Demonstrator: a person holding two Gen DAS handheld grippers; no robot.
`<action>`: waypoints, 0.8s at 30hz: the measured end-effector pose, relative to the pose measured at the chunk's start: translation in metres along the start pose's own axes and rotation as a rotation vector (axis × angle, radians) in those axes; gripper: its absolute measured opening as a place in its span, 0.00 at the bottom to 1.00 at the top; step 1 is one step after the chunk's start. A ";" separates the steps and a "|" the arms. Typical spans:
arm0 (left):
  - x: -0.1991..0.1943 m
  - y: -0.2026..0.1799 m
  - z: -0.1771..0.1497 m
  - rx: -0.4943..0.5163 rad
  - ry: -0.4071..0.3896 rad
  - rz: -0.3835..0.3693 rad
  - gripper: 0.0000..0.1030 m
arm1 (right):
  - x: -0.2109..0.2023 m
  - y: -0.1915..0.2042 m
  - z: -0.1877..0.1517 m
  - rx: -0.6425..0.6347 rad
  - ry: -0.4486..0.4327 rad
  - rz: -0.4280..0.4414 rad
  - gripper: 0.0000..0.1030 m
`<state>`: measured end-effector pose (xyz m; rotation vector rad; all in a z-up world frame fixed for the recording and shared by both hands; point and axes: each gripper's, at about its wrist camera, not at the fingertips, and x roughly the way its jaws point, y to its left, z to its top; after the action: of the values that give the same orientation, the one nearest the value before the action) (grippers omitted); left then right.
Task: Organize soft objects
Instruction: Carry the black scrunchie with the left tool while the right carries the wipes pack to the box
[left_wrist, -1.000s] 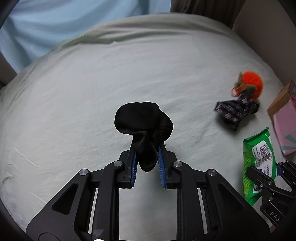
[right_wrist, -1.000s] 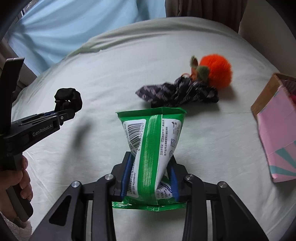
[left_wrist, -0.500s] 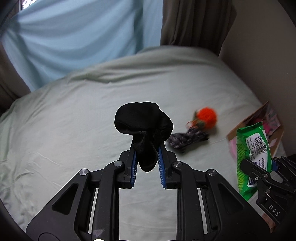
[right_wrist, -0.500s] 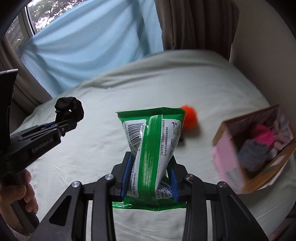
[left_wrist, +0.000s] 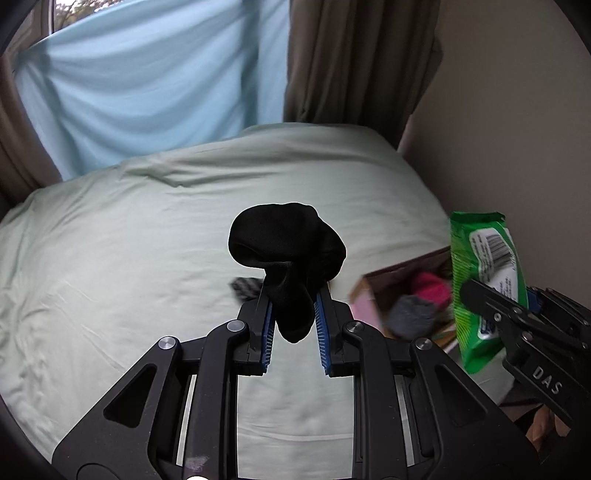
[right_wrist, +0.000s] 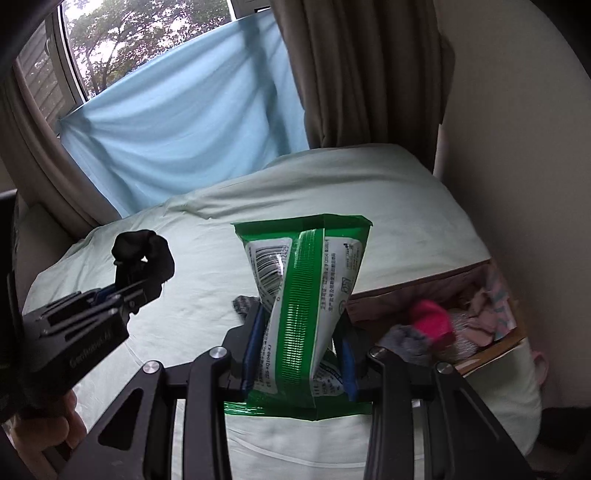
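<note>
Left tool (left_wrist: 291, 314) clamped on a balled black sock (left_wrist: 286, 243); right tool (right_wrist: 299, 339) pinching the green wipes pack (right_wrist: 303, 295) mid-body; both held above the bed (left_wrist: 129, 240), probably headed for the box (right_wrist: 476, 295).

Light was soft daylight, coming thru the window (right_wrist: 92, 48) at top left, partly filtered by the blue cloth (right_wrist: 177, 122) hung below it. Room was dim overall; wall right of the window sat in murky shade. Trees in the window were bright but not blown out. Bedsheet (left_wrist: 129, 258) below the window was evenly lit, w/ only faint crease shadows. The black sock (left_wrist: 284, 251) read as a flat silhouette, no detail. Box (left_wrist: 399, 295), far right of the window, was motion-blurred in both views. Green pack (right_wrist: 303, 295) showed small glare spots on its film. Strong fisheye bending and dark vignette at the corners.
</note>
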<state>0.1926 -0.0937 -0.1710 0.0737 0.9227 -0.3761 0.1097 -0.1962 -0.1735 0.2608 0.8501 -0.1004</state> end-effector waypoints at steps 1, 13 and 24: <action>0.000 -0.011 0.000 -0.004 0.002 -0.004 0.17 | -0.004 -0.010 0.001 -0.002 0.002 -0.002 0.32; 0.066 -0.135 -0.002 0.017 0.089 -0.068 0.17 | 0.007 -0.150 0.007 -0.014 0.091 -0.062 0.32; 0.163 -0.173 -0.016 -0.031 0.261 -0.047 0.17 | 0.078 -0.223 0.010 0.002 0.226 -0.078 0.32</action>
<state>0.2089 -0.2978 -0.2923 0.0740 1.1898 -0.4012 0.1259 -0.4122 -0.2673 0.2441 1.0847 -0.1462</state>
